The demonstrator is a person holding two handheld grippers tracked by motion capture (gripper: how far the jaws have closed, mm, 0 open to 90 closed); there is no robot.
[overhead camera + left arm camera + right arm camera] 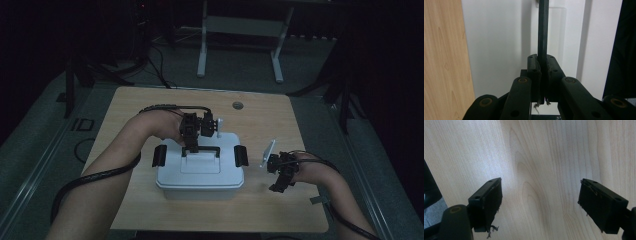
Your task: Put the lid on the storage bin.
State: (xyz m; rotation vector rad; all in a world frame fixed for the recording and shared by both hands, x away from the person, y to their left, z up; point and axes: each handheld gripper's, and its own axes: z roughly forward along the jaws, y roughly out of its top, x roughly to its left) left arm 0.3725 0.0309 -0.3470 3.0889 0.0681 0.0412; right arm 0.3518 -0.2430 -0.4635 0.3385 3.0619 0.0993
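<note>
Left claw [543, 75] pinching box handle [543, 30] (black), right claw [540, 202] wide over table [536, 157]

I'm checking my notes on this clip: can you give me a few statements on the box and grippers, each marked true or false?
1. The left gripper is shut on the black handle of the white box. True.
2. The right gripper holds the lid. False: its jaws stand open over bare table.
3. The box has a black latch at each end. True.
4. The box lies on the floor. False: it stands on the wooden table.
</note>
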